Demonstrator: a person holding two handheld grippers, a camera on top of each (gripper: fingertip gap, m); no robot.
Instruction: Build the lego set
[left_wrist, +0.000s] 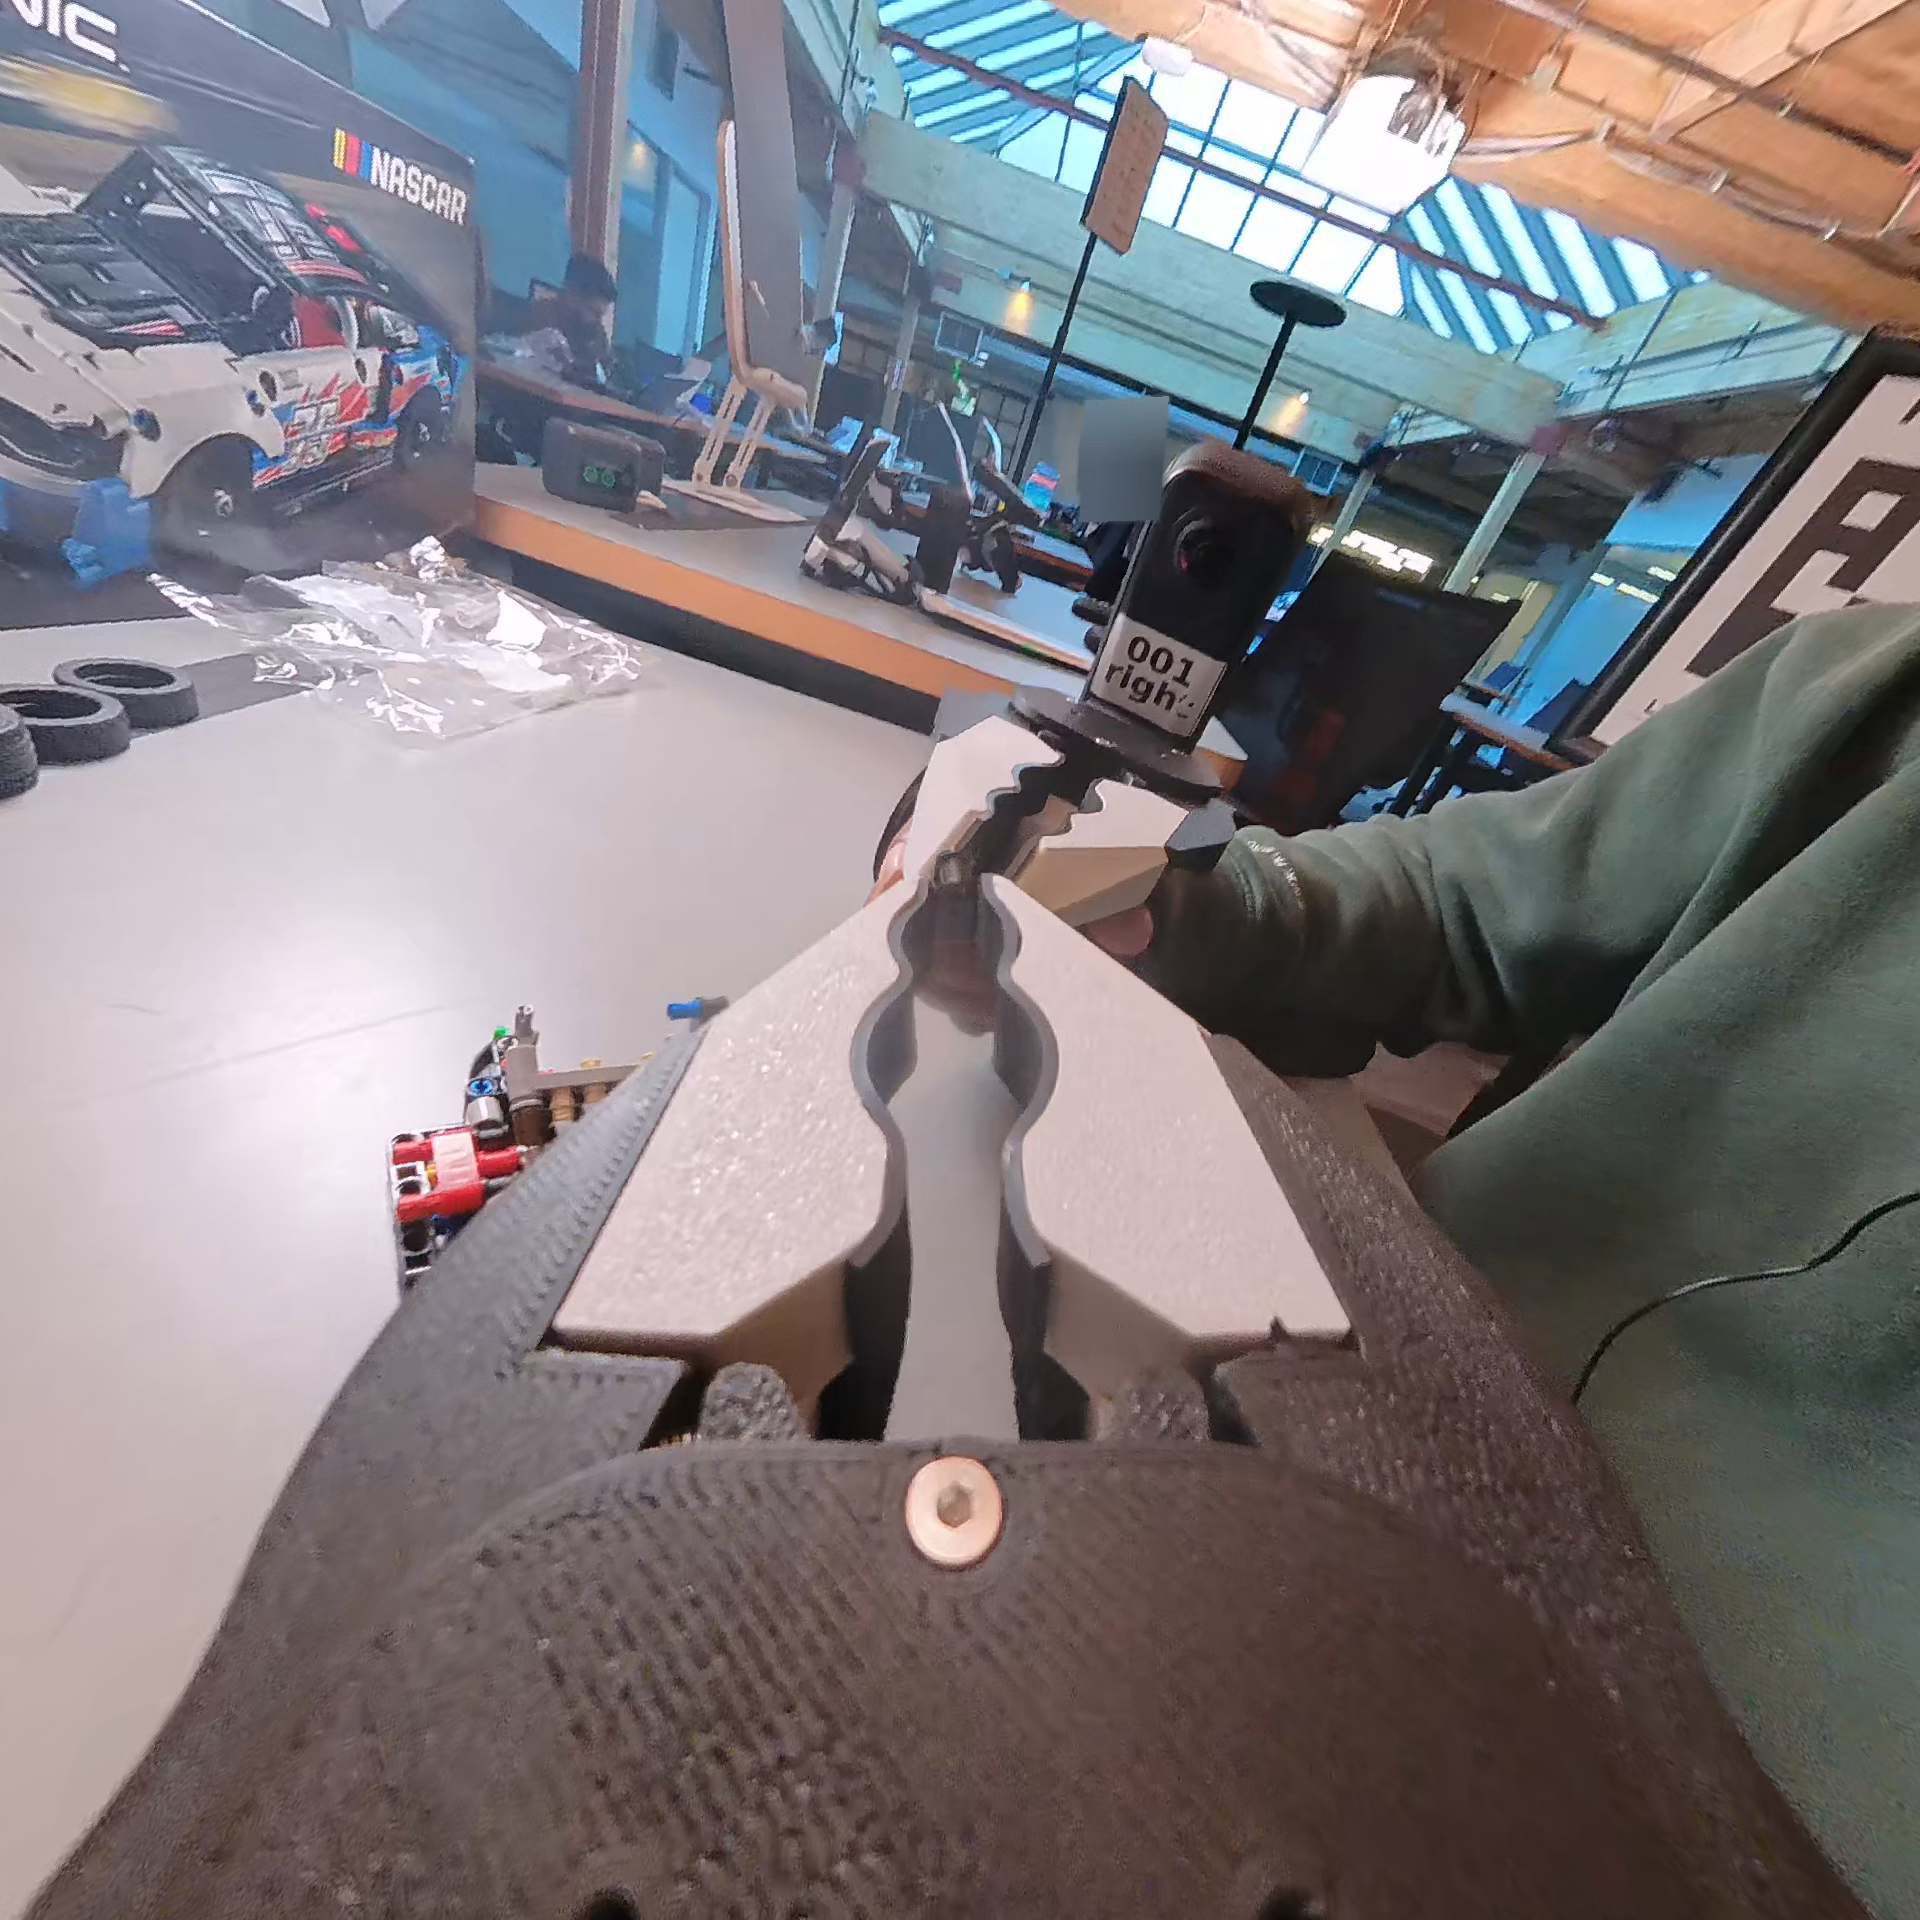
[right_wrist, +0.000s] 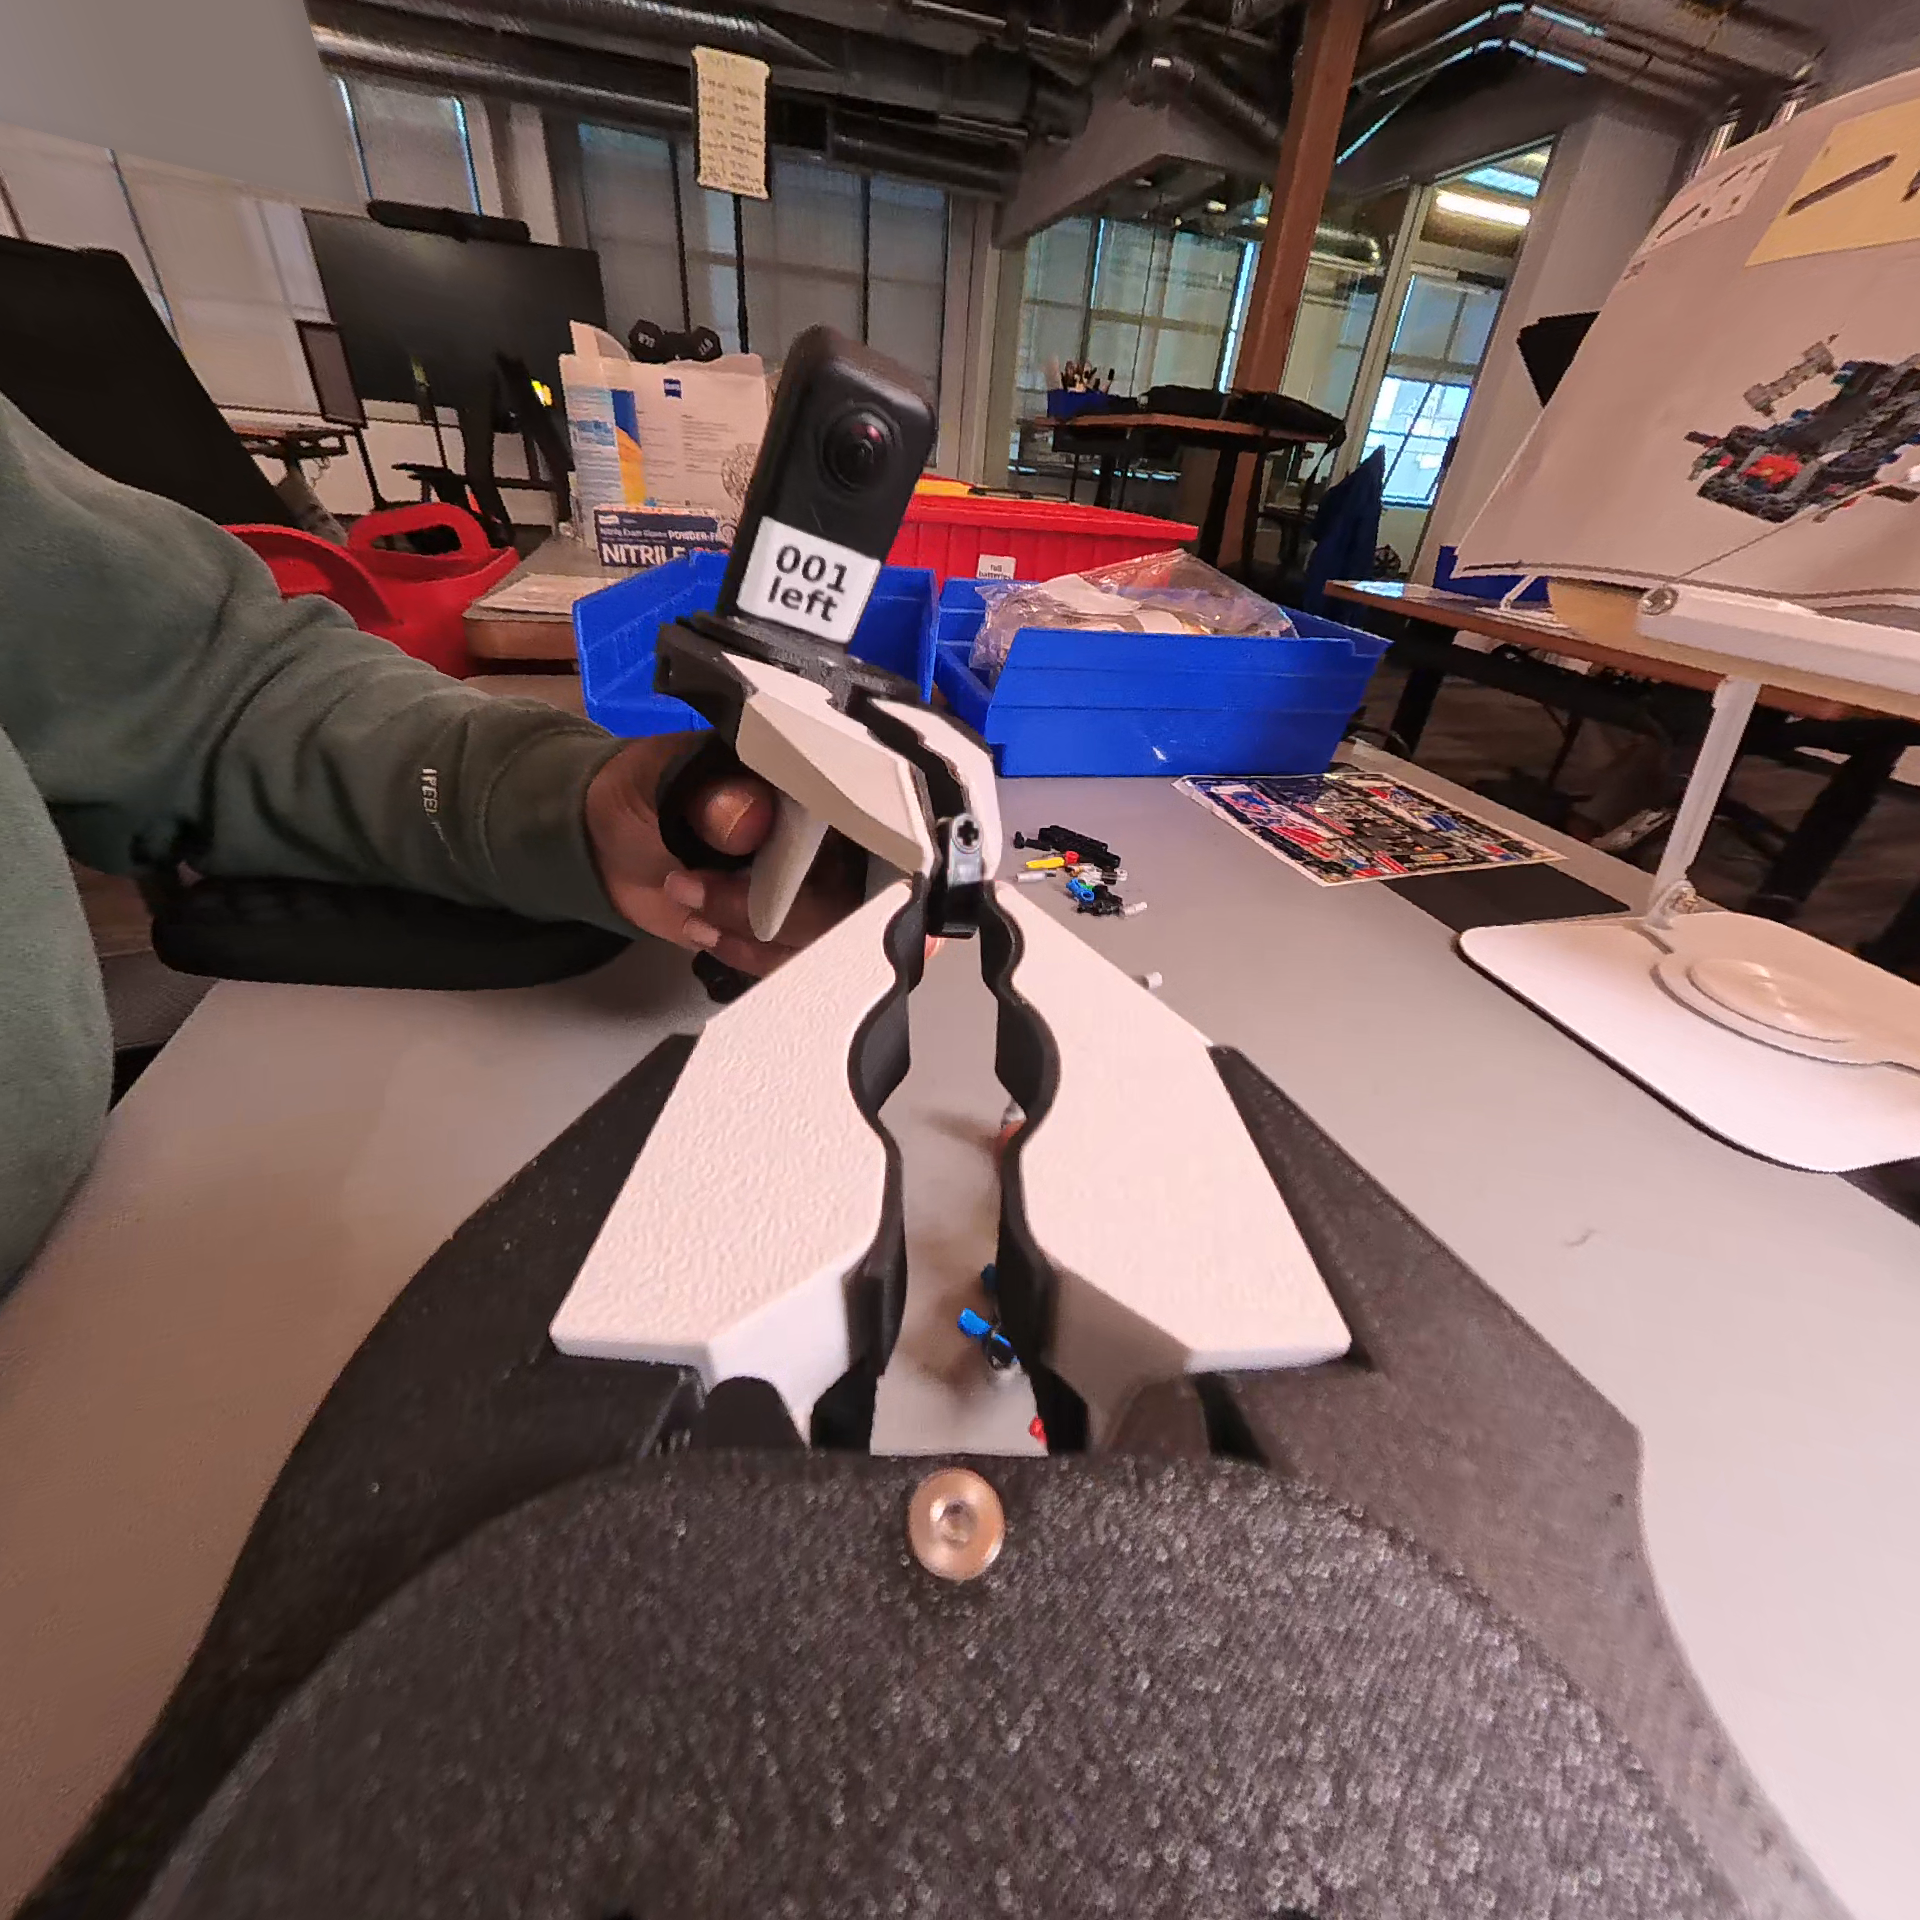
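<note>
My two grippers meet tip to tip above the grey table (left_wrist: 312, 935). In the right wrist view, the left gripper (right_wrist: 961, 831) is shut on a small black lego piece (right_wrist: 958, 868) with a cross hole, and my right gripper (right_wrist: 951, 909) closes around its lower end. In the left wrist view, my left gripper (left_wrist: 948, 904) and the right gripper (left_wrist: 961, 847) pinch the same small piece (left_wrist: 948, 869). A partly built lego assembly (left_wrist: 488, 1143), red, black and grey, lies on the table left of the left gripper.
Loose small pieces (right_wrist: 1081, 868) and a sticker sheet (right_wrist: 1361, 831) lie behind the grippers. An instruction booklet (right_wrist: 1714, 416) stands on a white stand (right_wrist: 1714, 997) at right. Blue bins (right_wrist: 1174, 686), the lego box (left_wrist: 229, 312), tyres (left_wrist: 94, 707) and a plastic bag (left_wrist: 416, 634) sit farther back. My two grippers' fingertips are within a few centimetres of each other.
</note>
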